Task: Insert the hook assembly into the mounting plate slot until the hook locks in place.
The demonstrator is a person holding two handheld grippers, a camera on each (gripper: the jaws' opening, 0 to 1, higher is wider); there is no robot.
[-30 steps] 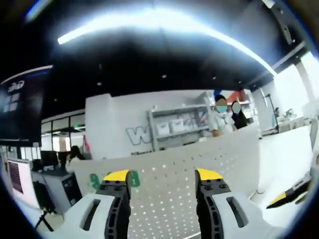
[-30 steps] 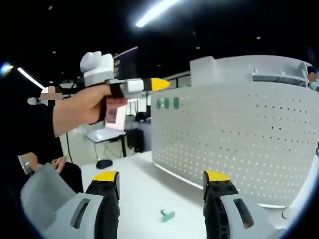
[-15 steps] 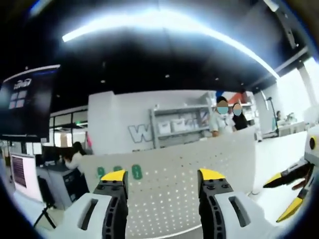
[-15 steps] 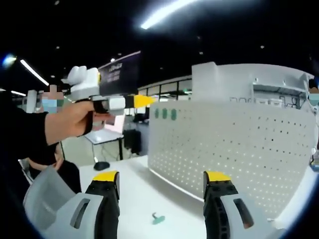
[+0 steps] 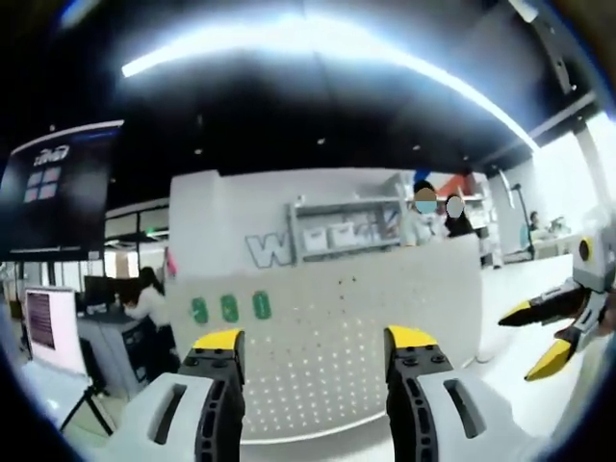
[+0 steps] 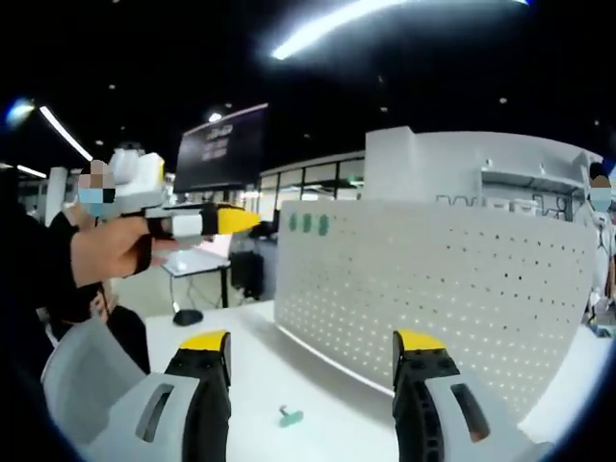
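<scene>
I see the small green hook (image 6: 290,417) lying on the white tabletop (image 6: 289,371) just ahead of my right tool (image 6: 313,351), between its parted, empty jaws and short of the upright pegboard (image 6: 433,289), while my left tool (image 5: 313,342), equally parted and empty, faces the board higher up, so the right is nearer.

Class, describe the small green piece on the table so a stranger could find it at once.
Start at the white pegboard standing on the white table. In front of its lower left corner, a small green hook lies alone on the tabletop. Unlike the three green pieces mounted at the board's top left, it lies loose.
</scene>
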